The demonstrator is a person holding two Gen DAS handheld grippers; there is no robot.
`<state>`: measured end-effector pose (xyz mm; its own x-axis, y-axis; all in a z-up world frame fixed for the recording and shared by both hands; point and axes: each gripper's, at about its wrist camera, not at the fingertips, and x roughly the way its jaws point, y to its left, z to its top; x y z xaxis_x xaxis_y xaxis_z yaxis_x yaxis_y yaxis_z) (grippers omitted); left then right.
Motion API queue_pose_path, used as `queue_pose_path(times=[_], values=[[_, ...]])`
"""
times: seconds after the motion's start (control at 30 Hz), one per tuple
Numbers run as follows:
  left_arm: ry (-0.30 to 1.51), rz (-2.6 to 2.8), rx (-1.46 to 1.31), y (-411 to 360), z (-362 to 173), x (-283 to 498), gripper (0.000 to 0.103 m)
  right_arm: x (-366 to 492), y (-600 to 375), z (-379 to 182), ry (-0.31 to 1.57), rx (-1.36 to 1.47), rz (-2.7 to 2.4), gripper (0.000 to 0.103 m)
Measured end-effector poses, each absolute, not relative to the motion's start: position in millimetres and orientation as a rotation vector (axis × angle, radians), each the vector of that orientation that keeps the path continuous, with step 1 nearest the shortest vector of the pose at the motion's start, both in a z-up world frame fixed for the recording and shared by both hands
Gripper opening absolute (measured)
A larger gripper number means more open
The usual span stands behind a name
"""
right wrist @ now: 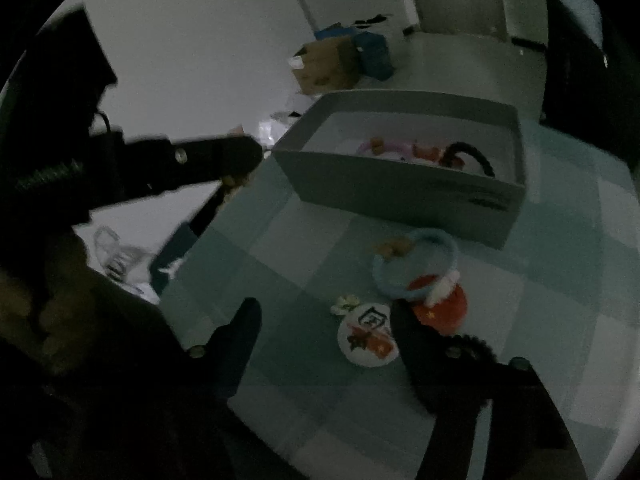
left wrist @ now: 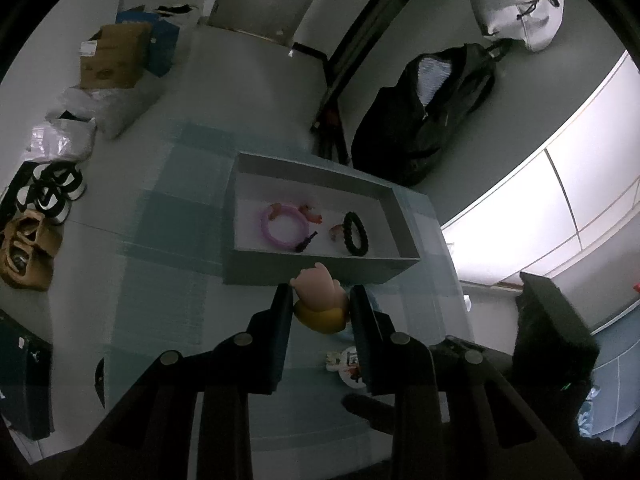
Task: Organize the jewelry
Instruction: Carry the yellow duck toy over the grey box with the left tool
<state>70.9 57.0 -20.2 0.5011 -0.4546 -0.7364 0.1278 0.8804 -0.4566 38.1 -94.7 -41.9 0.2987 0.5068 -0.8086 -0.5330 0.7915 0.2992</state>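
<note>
My left gripper point(left wrist: 320, 300) is shut on a pink and yellow figurine charm point(left wrist: 320, 300) and holds it just before the near wall of the open grey box point(left wrist: 320, 270). The box holds a pink ring bracelet point(left wrist: 282, 226), a black bead bracelet point(left wrist: 356, 234) and small charms. My right gripper point(right wrist: 324, 316) is open and empty, low over the table. Just beyond it lie a round white badge point(right wrist: 366, 338), a light blue ring bracelet point(right wrist: 416, 264) and a red charm point(right wrist: 440, 300). The left gripper point(right wrist: 236, 178) shows in the right wrist view, left of the box point(right wrist: 400, 196).
The table has a teal checked cloth point(right wrist: 300, 264). On the floor beyond are a cardboard box point(left wrist: 114, 56), plastic bags point(left wrist: 80, 120), shoes point(left wrist: 28, 248), a black backpack point(left wrist: 432, 112) and a white bag point(left wrist: 520, 4). A black fuzzy item point(right wrist: 476, 348) lies by my right finger.
</note>
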Motion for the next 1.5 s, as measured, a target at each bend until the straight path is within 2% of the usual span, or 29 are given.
queue_pose_path(times=[0.17, 0.4, 0.6, 0.9, 1.5], values=[[0.989, -0.353, -0.379, 70, -21, 70, 0.024, 35, -72, -53, 1.06, -0.158, 0.668, 0.043], [1.014, -0.348, -0.454, 85, -27, 74, 0.024, 31, -58, -62, 1.044, -0.296, 0.633, 0.029], [1.012, -0.349, -0.457, 86, -26, 74, 0.024, 30, -47, -65, 1.051, -0.352, 0.652, 0.012], [1.015, -0.34, -0.466, 88, -27, 74, 0.024, 43, -62, -59, 1.114, -0.167, 0.691, 0.01], [0.957, -0.353, -0.455, 72, -12, 92, 0.024, 70, -91, -13, 1.025, 0.106, 0.749, 0.01]])
